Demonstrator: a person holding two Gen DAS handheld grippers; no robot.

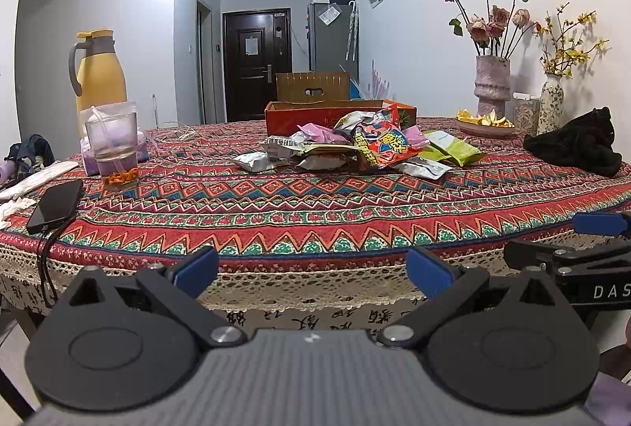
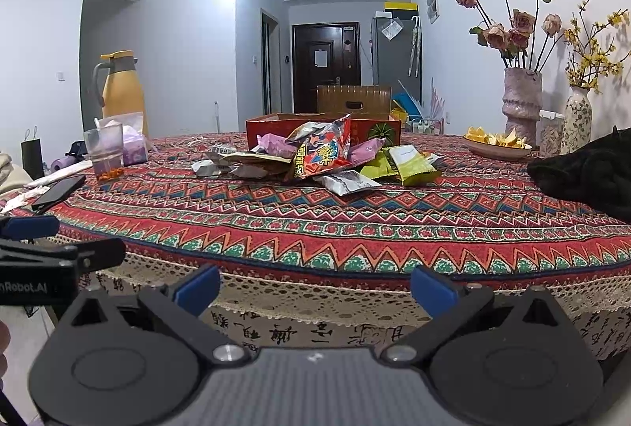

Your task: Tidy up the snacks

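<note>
Starting from the near table edge, both grippers sat well short of the snack pile (image 1: 355,146), nothing grasped yet. The left gripper (image 1: 311,268) and right gripper (image 2: 315,288) were side by side, each with jaws spread wide and empty, blue pads touching nothing; only the lace hem of the tablecloth (image 1: 315,201) showed between them.

The snacks lay heaped mid-table, just in front of the red box (image 1: 402,110), which likely was the destination. The red chip bag (image 2: 327,150) topped the heap, leaning on pink, green and silver packets.

Best approach, by judgement: reach over the cloth, take the top or outermost packet first, e.g. the green packet (image 2: 414,166) on the right for the right gripper, a silver packet (image 1: 256,162) on the left for the left gripper. Pinch a flat sealed edge, not the puffy middle, so the foil would not slip or crush. The glass cup (image 1: 114,146) and phone (image 1: 55,207) to the left needed avoiding.
</note>
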